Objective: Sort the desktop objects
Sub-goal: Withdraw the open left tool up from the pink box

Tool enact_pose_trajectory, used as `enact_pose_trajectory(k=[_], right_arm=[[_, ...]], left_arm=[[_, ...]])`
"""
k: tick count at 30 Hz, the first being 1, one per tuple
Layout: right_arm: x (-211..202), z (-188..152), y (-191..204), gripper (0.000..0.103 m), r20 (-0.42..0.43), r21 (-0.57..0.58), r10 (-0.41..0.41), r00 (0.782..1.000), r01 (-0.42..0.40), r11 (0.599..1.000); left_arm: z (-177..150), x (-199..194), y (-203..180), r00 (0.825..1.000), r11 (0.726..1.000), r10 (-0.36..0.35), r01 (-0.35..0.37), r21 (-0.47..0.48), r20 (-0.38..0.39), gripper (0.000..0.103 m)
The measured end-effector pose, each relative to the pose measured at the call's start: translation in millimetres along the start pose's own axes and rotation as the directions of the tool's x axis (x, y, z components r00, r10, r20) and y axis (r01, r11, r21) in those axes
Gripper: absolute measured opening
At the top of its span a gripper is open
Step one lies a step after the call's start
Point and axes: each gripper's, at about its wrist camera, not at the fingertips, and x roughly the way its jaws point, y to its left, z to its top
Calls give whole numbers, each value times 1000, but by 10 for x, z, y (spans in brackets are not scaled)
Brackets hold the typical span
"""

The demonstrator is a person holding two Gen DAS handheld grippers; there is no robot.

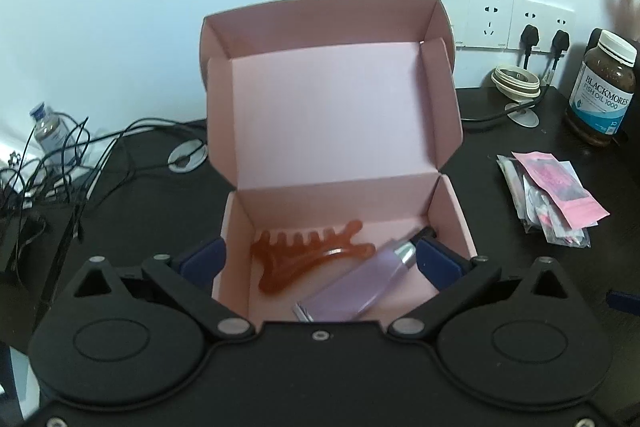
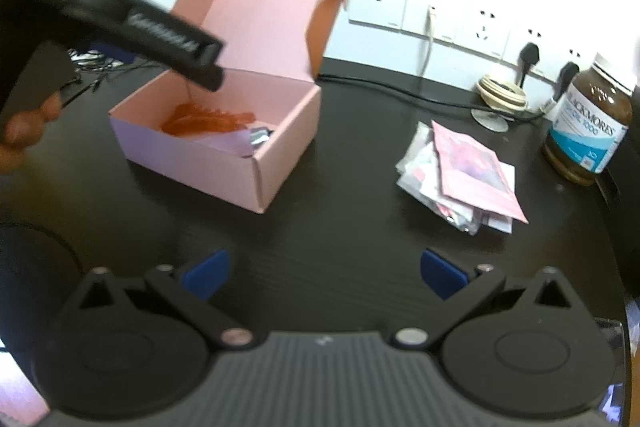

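Where sockets (image 1: 490,21) line the wall, cables (image 1: 80,143) cross the black desk (image 2: 340,227).

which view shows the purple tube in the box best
The left wrist view: the purple tube lies in full sight beside the orange comb. The right wrist view shows only a sliver of it behind the pink box wall.

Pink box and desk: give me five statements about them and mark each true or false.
1. The comb lies inside the pink box. True.
2. The box lid is shut. False: it stands open.
3. The tube lies on the desk. False: it is in the box.
4. The packets lie outside the box. True.
5. The right gripper holds the bottle. False: it is open and empty.
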Motion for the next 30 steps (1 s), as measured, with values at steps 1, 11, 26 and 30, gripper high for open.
enact_pose_trajectory(k=[1,11,26,30], right_arm=[[0,3,-23,102,-3,6,-2,1000,2,1000],[7,67,-170,102,-19,32,-7,1000,8,999],[12,255,-208,102,-8,-32,-7,1000,7,999],[-13,330,-253,102,17,-36,-21,1000,21,999]], left_arm=[[-18,-9,8,1000,1000,0,0,-6,-3,103],[-135,-115,158,1000,994,10,-11,-111,-8,103],[-399,-378,439,999,983,33,-29,-183,20,103],[-469,-417,438,1000,984,-12,16,-176,22,103]])
